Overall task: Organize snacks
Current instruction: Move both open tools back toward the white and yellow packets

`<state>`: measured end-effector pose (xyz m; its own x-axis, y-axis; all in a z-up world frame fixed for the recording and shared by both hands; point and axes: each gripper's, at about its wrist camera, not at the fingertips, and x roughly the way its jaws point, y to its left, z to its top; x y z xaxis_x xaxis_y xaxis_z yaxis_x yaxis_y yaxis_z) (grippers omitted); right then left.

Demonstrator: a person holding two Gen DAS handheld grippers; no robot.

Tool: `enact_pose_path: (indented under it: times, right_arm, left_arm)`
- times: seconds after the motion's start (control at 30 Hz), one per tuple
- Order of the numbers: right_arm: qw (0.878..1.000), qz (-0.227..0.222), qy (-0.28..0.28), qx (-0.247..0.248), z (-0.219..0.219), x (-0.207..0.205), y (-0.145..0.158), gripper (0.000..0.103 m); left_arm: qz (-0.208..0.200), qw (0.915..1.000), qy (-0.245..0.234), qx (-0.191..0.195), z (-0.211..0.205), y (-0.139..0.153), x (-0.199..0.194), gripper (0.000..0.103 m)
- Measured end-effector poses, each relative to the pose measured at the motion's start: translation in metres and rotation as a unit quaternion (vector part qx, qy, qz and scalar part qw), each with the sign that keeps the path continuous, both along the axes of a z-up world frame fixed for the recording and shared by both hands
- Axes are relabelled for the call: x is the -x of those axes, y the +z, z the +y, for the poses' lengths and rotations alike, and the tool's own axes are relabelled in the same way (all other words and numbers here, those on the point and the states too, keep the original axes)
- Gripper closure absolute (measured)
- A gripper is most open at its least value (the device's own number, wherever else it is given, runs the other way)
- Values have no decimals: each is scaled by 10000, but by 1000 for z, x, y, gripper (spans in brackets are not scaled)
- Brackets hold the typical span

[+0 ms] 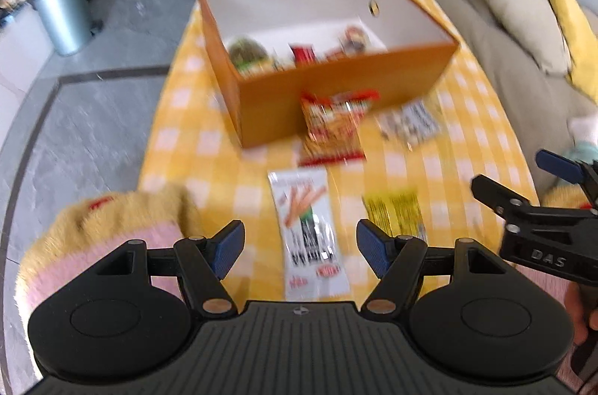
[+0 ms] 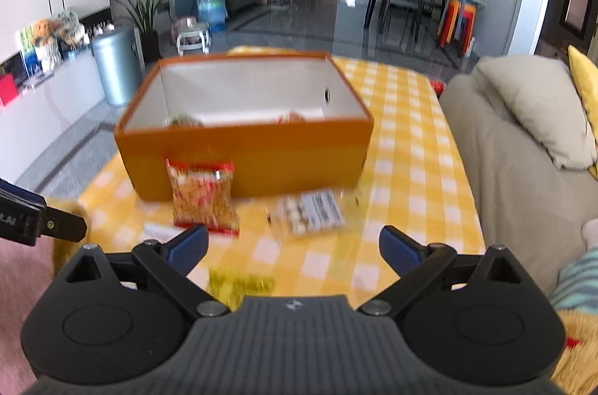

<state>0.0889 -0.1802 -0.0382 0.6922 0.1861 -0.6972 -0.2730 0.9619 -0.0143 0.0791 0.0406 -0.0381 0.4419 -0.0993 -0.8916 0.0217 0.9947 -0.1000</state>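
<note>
An open orange box (image 1: 336,85) (image 2: 254,152) stands on the yellow checked table and holds several snack packs. In front of it lie a red snack bag (image 1: 330,126) (image 2: 203,198), a white pack with black print (image 1: 409,122) (image 2: 314,212), a white breadstick pack (image 1: 308,230) and a yellow pack (image 1: 396,213) (image 2: 241,284). My left gripper (image 1: 301,251) is open and empty just above the breadstick pack. My right gripper (image 2: 293,247) is open and empty above the table, over the yellow pack; it also shows in the left wrist view (image 1: 538,185).
A beige sofa with cushions (image 2: 523,133) runs along the table's right side. A grey bin (image 2: 116,70) and plants stand on the floor to the left. A fuzzy yellow and pink sleeve (image 1: 108,238) lies at the table's near left edge.
</note>
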Motion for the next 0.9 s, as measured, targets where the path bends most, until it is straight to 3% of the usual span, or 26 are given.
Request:
enact_pose_path:
  times: [0.4, 0.57, 0.77, 0.9]
  right_arm:
    - [9980, 574, 258, 74, 4, 3, -48, 13]
    - [9971, 636, 402, 111, 12, -3, -56, 16]
    - [9927, 1121, 431, -127, 27, -11, -77, 16]
    - [9892, 1402, 393, -148, 37, -18, -93, 16]
  left_arm:
    - [508, 9986, 136, 50, -12, -33, -12, 22]
    - [696, 9969, 314, -202, -16, -56, -27, 22]
    - [766, 9953, 271, -530, -26, -73, -40, 23]
    - [772, 9953, 297, -505, -26, -75, -42, 23]
